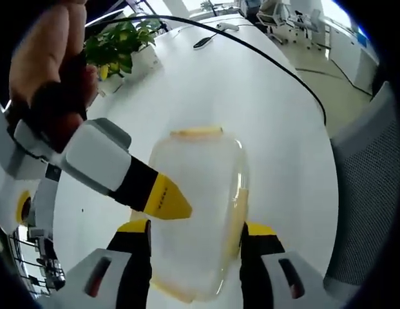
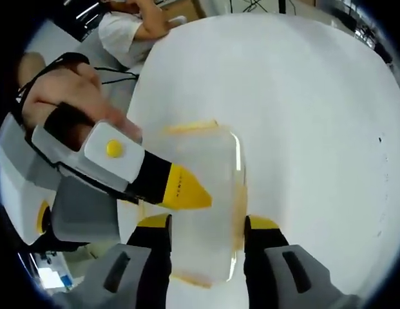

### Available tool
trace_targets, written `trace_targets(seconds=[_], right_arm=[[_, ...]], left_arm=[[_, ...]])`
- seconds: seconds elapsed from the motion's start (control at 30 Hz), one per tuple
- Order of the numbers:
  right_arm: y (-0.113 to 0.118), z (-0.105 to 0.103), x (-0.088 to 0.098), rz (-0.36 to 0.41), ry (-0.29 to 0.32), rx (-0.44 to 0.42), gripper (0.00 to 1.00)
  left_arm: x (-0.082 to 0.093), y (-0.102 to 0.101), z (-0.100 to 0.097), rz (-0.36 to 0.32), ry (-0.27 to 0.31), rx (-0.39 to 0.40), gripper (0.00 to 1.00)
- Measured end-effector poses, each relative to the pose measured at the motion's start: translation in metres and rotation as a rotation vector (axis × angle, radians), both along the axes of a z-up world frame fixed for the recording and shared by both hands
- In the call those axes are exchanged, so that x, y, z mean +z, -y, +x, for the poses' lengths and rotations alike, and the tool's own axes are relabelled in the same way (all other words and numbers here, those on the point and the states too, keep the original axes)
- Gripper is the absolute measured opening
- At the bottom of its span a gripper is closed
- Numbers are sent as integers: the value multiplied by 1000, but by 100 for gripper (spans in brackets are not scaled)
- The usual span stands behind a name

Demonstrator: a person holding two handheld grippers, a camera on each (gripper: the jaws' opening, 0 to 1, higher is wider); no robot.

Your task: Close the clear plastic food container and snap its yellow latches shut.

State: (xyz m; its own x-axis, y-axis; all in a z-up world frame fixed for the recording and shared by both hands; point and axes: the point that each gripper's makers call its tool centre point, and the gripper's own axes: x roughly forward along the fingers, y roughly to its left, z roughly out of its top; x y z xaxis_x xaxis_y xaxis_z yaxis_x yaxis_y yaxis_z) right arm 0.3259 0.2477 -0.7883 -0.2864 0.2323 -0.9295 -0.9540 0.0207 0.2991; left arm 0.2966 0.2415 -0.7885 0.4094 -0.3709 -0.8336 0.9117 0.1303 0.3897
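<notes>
The clear plastic container lies on the white table with its lid on. Yellow latches show at its far end and along its right side. My left gripper is open, one jaw on each side of the container's near half. My right gripper is also open and straddles the same container. In each view the other gripper reaches in from the left, held by a hand, and a yellow fingertip lies over the lid. I cannot tell whether the jaws press the sides.
A potted plant stands at the far left of the table, with a black cable and a small dark device beyond. A grey mesh chair stands on the right. A seated person is at the table's far edge.
</notes>
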Motion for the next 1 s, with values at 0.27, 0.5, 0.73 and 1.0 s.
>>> trace_targets(seconds=[0.27,0.5,0.73,1.0], right_arm=[[-1,-1,4,65,49,-1,42],[-1,-4,10,147,101,-29,45],[4,-1,25,206,151,-63,58],[28,-14,20,188,240,-42,75]], left_arm=[[0,-3,-2,50,1,-73,52],[-2,-3,-12,63,-71,-101,67],[2,-9,-16,51,-138,-95,74],[6,-27,-7,56,-186,-59,85]])
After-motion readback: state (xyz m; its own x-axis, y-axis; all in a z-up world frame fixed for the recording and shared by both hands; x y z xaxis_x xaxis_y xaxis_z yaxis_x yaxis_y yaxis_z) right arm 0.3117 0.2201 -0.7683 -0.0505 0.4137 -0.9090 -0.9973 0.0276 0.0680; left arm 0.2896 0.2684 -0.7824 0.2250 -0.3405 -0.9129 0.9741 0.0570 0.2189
